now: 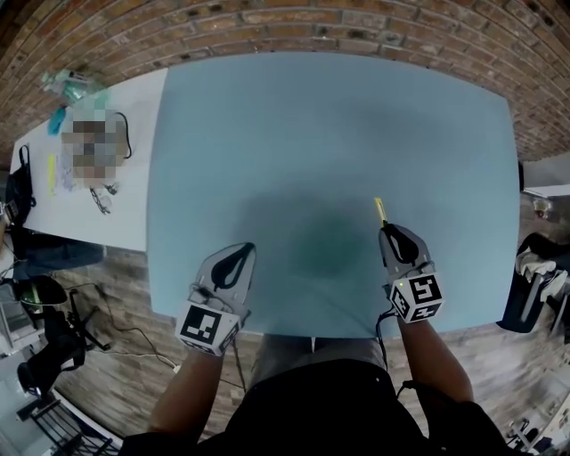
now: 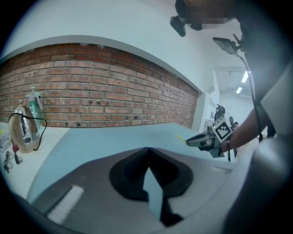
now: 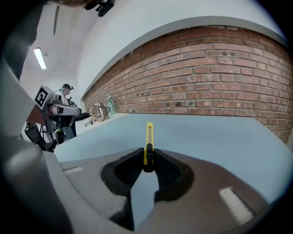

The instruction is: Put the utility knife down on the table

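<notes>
A slim yellow utility knife (image 3: 149, 141) with a black slider stands on edge between the tips of my right gripper (image 3: 147, 161), which is shut on it. In the head view the knife (image 1: 380, 211) sticks out forward from the right gripper (image 1: 386, 230) above the light blue table (image 1: 329, 134), near its front right. My left gripper (image 1: 242, 248) hovers over the table's front left edge. Its jaws meet at the tips in the left gripper view, with nothing between them (image 2: 147, 151). From the left gripper view the right gripper (image 2: 188, 141) and the knife's tip (image 2: 180, 137) show at the right.
A white side table (image 1: 134, 160) at the left carries bottles (image 1: 69, 85), cables and small items. A brick wall (image 1: 294, 22) runs behind the blue table. A black bag (image 1: 530, 285) stands at the right, and cables and gear (image 1: 53, 343) lie on the floor at the lower left.
</notes>
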A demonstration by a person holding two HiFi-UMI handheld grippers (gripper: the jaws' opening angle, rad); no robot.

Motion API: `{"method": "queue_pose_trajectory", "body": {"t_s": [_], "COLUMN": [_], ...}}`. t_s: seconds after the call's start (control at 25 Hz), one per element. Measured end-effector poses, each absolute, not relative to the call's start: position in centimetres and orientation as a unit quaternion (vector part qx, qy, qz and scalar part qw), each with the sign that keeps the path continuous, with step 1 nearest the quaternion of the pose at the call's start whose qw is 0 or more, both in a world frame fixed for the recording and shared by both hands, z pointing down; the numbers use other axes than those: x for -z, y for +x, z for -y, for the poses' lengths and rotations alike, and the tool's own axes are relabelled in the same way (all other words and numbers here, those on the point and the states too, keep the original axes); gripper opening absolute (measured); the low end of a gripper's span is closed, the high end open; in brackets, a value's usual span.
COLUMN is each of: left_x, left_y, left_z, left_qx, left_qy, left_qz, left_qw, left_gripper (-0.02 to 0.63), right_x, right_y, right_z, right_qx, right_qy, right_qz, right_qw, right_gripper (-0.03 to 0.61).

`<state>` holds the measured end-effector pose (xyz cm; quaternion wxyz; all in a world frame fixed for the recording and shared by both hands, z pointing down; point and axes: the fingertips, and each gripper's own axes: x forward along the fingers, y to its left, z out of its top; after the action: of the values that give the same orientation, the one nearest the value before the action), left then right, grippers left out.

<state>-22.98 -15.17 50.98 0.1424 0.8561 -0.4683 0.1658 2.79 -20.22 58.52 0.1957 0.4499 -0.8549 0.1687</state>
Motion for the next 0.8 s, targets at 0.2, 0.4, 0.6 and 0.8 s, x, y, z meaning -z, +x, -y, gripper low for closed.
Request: {"method": "queue_pose_trajectory", "body": {"t_s": [0.2,0.4,0.6,0.8], "left_x": [-51.8,-52.5,-53.2,-54.7], "left_y": [-21.9,-21.4,-20.2,-20.2], "left_z": [15.4,15.2,15.1,15.1], "left_qx": [-0.172,-0.178,-0.17,-0.18], "left_qy": [0.86,0.863,0.862,0.862], "left_qz": [0.455,0.445,0.444,0.438], "left_qw": [0.152,0.16,0.176,0.184], "left_gripper": [0.003,0.003,0.003,0.003], "right_x": [-59.7,-60.2,-61.0,-61.6], "right_y": [2.9,2.7,2.6,2.4], "right_z": [20.6,20.9,21.1,21.5], "right_qx": [-0.18,-0.182,-0.189,-0.194], "right_qy": [0.448,0.447,0.442,0.44], "right_qz": [0.852,0.849,0.849,0.847], "right_qw": [0.203,0.214,0.22,0.226], "right_gripper": [0.069,0.069,0.069,0.069]}}
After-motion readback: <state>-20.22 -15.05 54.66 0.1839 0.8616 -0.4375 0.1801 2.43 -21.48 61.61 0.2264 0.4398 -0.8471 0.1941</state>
